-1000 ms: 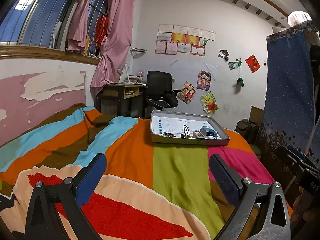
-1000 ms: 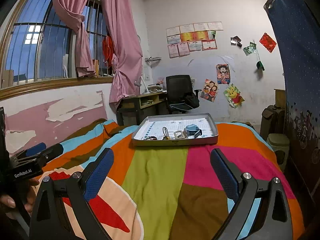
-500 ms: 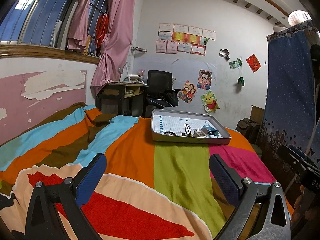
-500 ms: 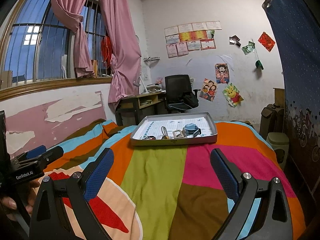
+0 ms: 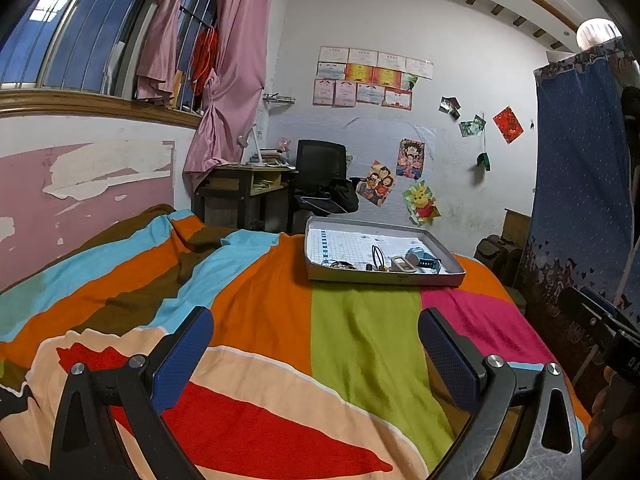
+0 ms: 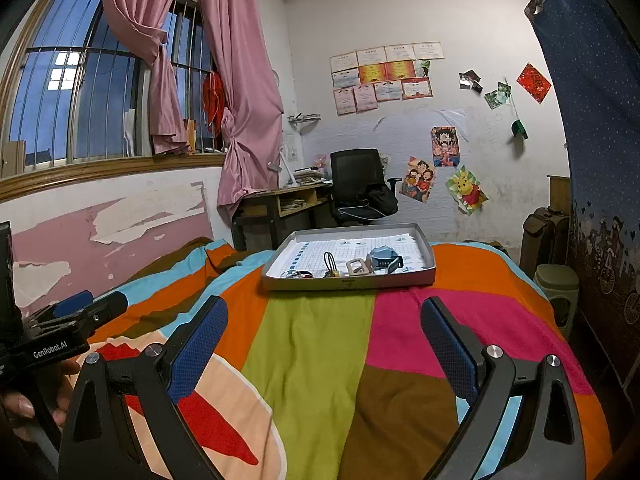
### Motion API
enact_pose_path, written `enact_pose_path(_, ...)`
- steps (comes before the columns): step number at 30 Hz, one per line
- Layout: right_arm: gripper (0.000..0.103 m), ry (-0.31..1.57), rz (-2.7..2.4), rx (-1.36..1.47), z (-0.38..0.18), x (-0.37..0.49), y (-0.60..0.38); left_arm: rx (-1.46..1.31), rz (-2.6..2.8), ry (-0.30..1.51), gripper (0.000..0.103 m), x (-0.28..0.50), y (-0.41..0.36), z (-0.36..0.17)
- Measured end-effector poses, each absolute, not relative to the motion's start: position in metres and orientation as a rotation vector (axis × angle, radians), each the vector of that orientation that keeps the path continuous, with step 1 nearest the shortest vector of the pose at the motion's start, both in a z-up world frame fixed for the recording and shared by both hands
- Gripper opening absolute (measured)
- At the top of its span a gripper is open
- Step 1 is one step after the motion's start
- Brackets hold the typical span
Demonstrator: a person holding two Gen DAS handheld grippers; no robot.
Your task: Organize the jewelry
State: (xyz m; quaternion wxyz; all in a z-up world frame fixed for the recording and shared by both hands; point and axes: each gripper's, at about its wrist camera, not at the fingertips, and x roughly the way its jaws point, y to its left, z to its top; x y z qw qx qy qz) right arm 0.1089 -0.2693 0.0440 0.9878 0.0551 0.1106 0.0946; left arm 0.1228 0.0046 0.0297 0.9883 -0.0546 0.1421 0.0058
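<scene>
My left tool (image 5: 316, 344) and right tool (image 6: 324, 332) both gape wide and hold nothing; the tray (image 6: 348, 282) with the jewelry (image 6: 362, 266) sits well ahead on the bed (image 6: 320, 340); it lies straight ahead of my right tool, ahead-right of my left; I judge the right nearer.

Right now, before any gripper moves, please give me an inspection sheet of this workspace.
Surface: striped bedspread, wrinkled, with the tray on it.
Job's things: grey tray lined with grid paper; along its near edge a black loop, a beige buckle, a blue watch, and small tangled pieces too small to name.
Clutter: nothing seen on the bedspread.
Grippers: left gripper and right gripper open, empty, short of the tray.
Cables: nothing seen.
Surroundings: desk, office chair, pink curtains, green bin.
</scene>
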Motion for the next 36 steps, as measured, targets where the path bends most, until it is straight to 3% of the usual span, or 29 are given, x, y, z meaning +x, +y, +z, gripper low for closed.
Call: enact_pose_path(36, 0.095, 0.226, 0.191, 0.112, 0.0416, 0.1101, -0.2678, -0.109, 0.011, 0.284, 0.103, 0.1228, 0.0038, 0.0306)
